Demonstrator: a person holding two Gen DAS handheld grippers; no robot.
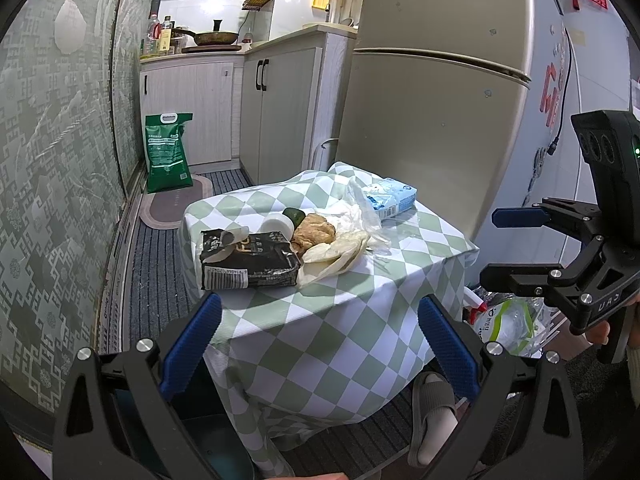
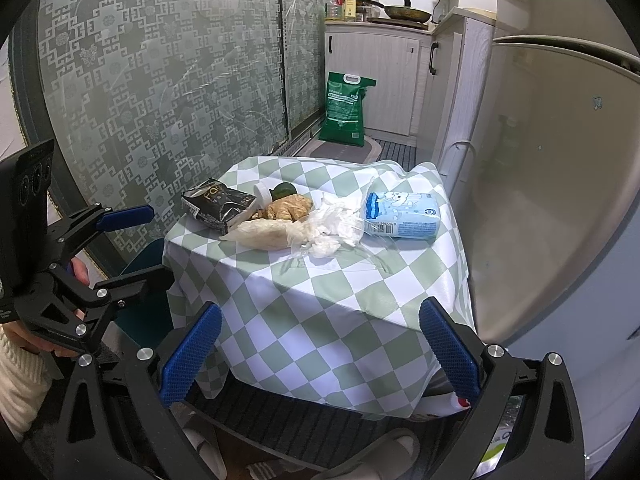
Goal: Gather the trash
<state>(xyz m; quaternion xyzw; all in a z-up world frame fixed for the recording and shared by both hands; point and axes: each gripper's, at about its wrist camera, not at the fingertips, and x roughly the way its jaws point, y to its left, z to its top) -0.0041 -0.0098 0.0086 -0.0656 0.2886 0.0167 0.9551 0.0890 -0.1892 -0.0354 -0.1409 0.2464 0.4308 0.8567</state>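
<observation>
So both tongs are wide open and holding nothing right now, hovering short of the small surface draped in a green-and-white diamond-check cloth [image 1: 360, 280]. The left tongs [image 1: 320, 344] and right tongs [image 2: 320, 348] each sit low at the near edge, and all the trash is ahead of them and up on top. The pile is bunched toward the far left half: a crumpled black foil snack bag with a barcode [image 1: 248, 260] lies closest to the left side, its long axis running roughly across the left view, so I'd guess the left hand has the easier reach there. Behind it sit a small white plastic cap [image 1: 280, 224], a brown crumpled paper wad [image 1: 314, 232], and a pale flattened wrapper [image 1: 336, 256]. A clear crinkly plastic bag [image 2: 328, 224] spreads toward the right, touching a light blue soft tissue pack [image 2: 404, 216], which is nearer the right tongs. No bin is clearly visible.
</observation>
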